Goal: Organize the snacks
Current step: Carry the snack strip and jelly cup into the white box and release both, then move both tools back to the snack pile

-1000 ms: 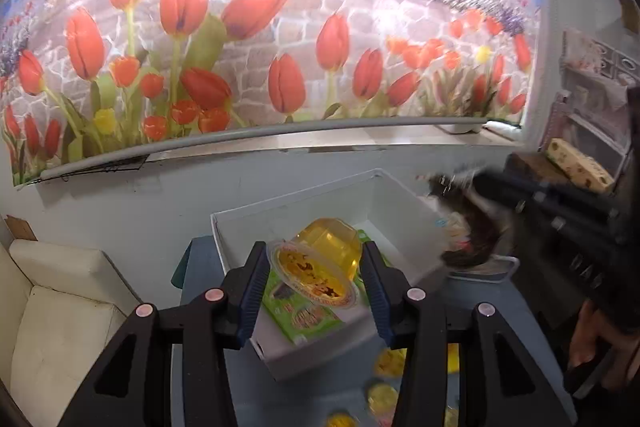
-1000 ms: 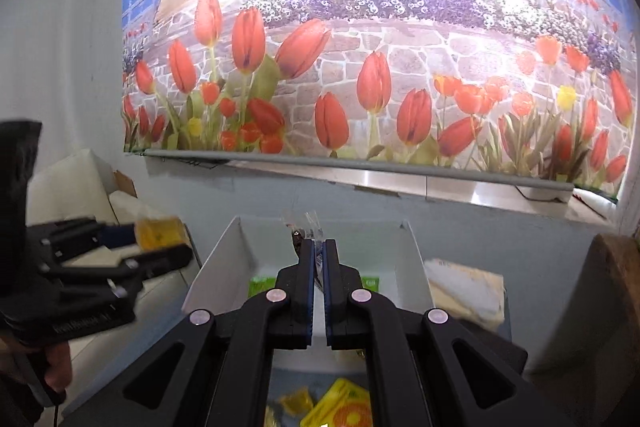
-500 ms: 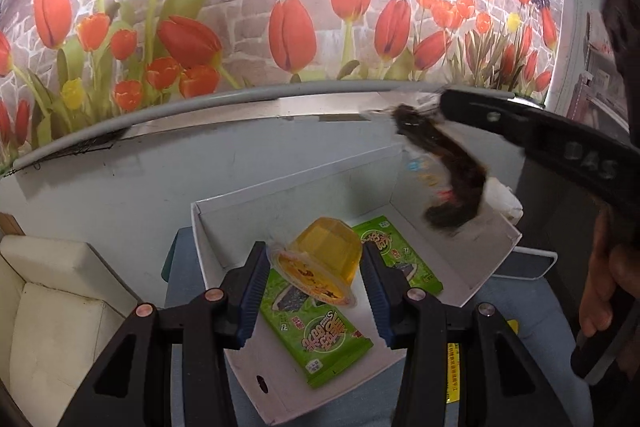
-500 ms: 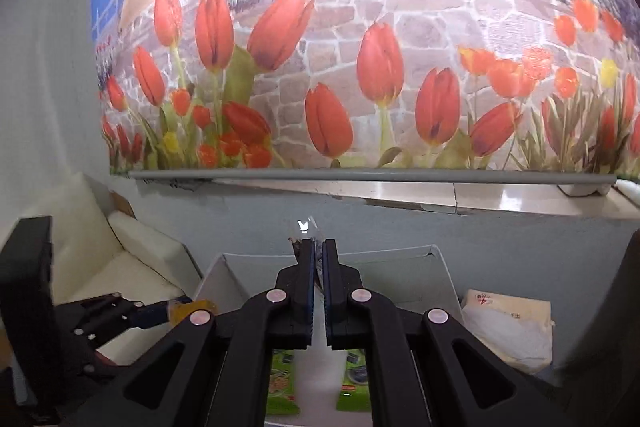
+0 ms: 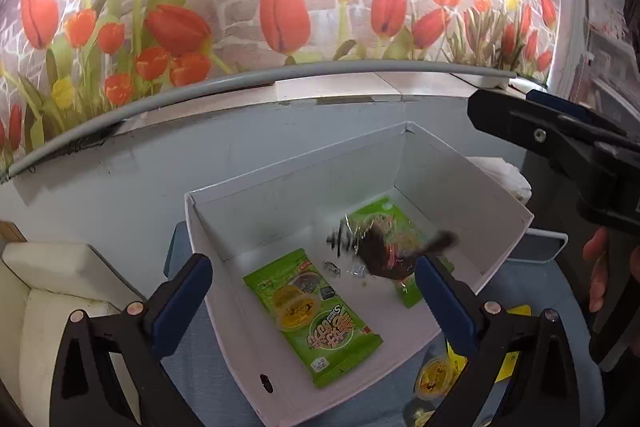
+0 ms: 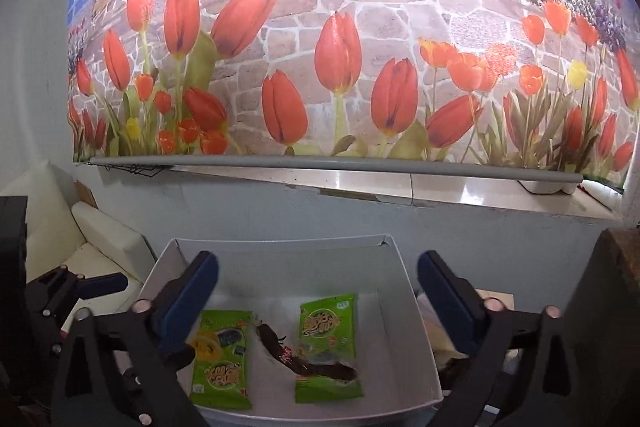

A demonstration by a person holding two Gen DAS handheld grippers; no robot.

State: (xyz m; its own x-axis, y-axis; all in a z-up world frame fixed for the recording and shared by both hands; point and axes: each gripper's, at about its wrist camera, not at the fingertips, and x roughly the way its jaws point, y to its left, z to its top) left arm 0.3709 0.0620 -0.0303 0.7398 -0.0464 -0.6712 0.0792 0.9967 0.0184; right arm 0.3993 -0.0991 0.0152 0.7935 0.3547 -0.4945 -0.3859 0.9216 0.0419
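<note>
A white box (image 5: 280,187) holds two green snack packets (image 5: 316,323) (image 5: 384,223). A yellow jelly cup (image 5: 298,307) lies on the left packet. A dark brown wrapped snack (image 5: 380,255), blurred, is down on the right packet. My left gripper (image 5: 316,287) hangs over the box's near side, jaws opening, nothing between them. My right gripper (image 6: 318,279) is over the box (image 6: 280,255) too, jaws opening and empty, with the dark snack (image 6: 304,359) and jelly cup (image 6: 206,345) below it.
More jelly cups (image 5: 434,379) and yellow packets lie on the blue cloth in front of the box. A white cushion (image 5: 40,287) sits to the left and a white bag (image 5: 504,175) behind the box. A tulip mural wall with a ledge stands close behind.
Both grippers opened wide. The jelly cup left the left jaws and now lies on a green packet. The dark snack dropped from the right jaws into the box.
</note>
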